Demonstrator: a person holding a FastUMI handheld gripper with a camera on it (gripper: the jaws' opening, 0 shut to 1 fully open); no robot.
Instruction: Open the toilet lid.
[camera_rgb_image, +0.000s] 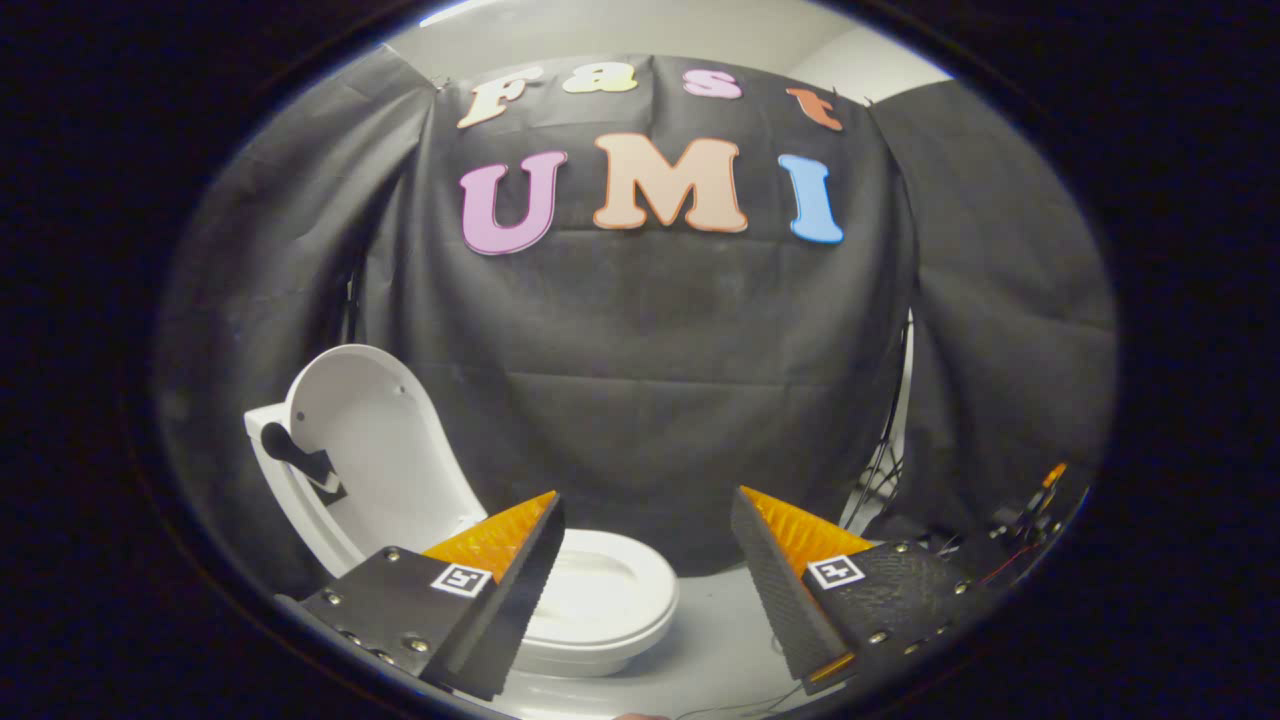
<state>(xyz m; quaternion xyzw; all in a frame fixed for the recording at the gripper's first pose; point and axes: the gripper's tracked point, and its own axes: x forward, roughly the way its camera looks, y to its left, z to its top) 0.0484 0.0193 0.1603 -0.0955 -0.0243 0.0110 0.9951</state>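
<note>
Item: toilet lid (375, 450), one. White, oval, raised upright on its hinge and leaning back toward the cistern side, its hollow inner face turned toward the camera. The task reads as done, judged from how the lid stands.

Handling, as a judgement: a stiff moulded shell, fairly light, smooth and likely slippery under a pinch. It should swing freely about the rear hinge. The best hold is the free rim, farthest from the hinge, with one finger on each face. A careless push could send it against the tank or let it drop back onto the seat.

Item: toilet seat (605, 590), one. White, down on the bowl, directly below and in front of the lid.

Item: dark fitting (300, 462), one. It sits against the lid's inner face near the hinge side; what it is cannot be told.

Item: gripper (648, 525), one, two fingers. It hangs in front of the lid and above the seat, fingers spread wide and holding nothing, well apart from the lid. The nearer finger overlaps the seat's edge in view; touching cannot be told.

Item: cables (880, 465), a loose bundle, count unclear, on the far side of the seat from the lid.

Item: floor (720, 640), pale, under the bowl.
</note>
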